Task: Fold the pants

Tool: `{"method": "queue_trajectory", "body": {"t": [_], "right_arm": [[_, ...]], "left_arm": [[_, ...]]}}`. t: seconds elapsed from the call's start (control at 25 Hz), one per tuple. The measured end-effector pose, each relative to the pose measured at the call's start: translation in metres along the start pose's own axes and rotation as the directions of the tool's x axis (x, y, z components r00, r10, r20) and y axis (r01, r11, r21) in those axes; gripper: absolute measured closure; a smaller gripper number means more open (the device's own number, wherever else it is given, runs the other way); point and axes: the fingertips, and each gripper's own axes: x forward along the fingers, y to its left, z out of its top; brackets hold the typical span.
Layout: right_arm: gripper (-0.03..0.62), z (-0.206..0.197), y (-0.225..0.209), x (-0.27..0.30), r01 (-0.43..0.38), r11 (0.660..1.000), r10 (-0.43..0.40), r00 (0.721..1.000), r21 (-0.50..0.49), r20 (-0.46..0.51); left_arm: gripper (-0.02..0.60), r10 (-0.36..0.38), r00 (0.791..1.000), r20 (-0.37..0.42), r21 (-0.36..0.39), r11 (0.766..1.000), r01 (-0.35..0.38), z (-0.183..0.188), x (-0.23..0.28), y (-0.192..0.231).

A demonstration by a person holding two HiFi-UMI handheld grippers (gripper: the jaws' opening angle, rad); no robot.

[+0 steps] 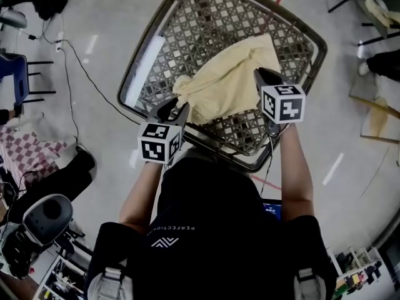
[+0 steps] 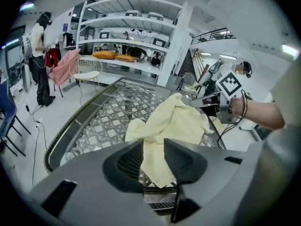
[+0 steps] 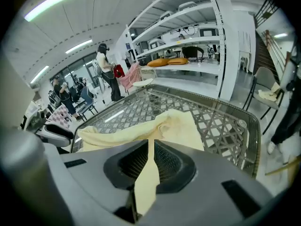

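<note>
Pale yellow pants [image 1: 228,80] lie crumpled on the lattice table [image 1: 187,17], toward its near right part, with both near ends lifted off the mesh by the person's two tools. The right tongs [image 3: 150,142] are squeezed nearly closed on a thin edge of the cloth, and a flat strip runs back between the jaws. The left tongs [image 2: 154,142] stand about half open with a thick bunch of cloth filling the gap. They seem to press on it, and a loose tail hangs below. That left hold looks like the weak spot to me: a fat, soft wad can slide out as soon as the cloth is pulled taut, and then that end drops and the fold goes crooked. The thin right pinch could also slip if the two hands pull apart too hard. The middle is twisted and heaped, so any fold made now would trap wrinkles. The open mesh could catch a dragged hem, and cloth so near the near rim might slide off it.
</note>
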Motion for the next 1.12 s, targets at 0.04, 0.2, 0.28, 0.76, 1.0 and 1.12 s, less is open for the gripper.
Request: {"method": "queue_trajectory", "body": {"t": [0.04,0.2,0.28,0.76,1.0,1.12], "right_arm": [[0.545,-0.007,0.004,-0.003,-0.006,1.000,0.006,1.000,0.006,-0.007],[0.545,-0.040,0.011,-0.007,-0.011,1.000,0.011,0.998,0.008,-0.068],[0.545,-0.056,0.006,-0.005,0.001,1.000,0.000,0.994,0.011,-0.108],[0.545,-0.103,-0.027,-0.018,0.085,0.996,-0.076,0.974,0.031,-0.215],[0.545,-0.114,-0.030,-0.027,0.104,0.994,-0.094,0.969,0.032,-0.228],[0.545,-0.118,-0.032,-0.033,0.121,0.992,-0.110,0.969,0.034,-0.221]], "left_arm": [[0.445,-0.015,1.000,-0.013,0.017,1.000,0.015,-0.004,0.001,-0.007],[0.451,-0.053,0.997,-0.057,0.103,0.993,0.059,-0.015,0.012,-0.032],[0.449,-0.065,0.994,-0.083,0.131,0.988,0.076,-0.022,0.020,-0.039],[0.473,-0.025,0.985,-0.172,0.168,0.984,0.054,-0.050,0.038,-0.036],[0.485,-0.017,0.983,-0.184,0.169,0.984,0.048,-0.062,0.034,-0.039],[0.489,-0.020,0.981,-0.192,0.173,0.984,0.054,-0.070,0.031,-0.044]]}}
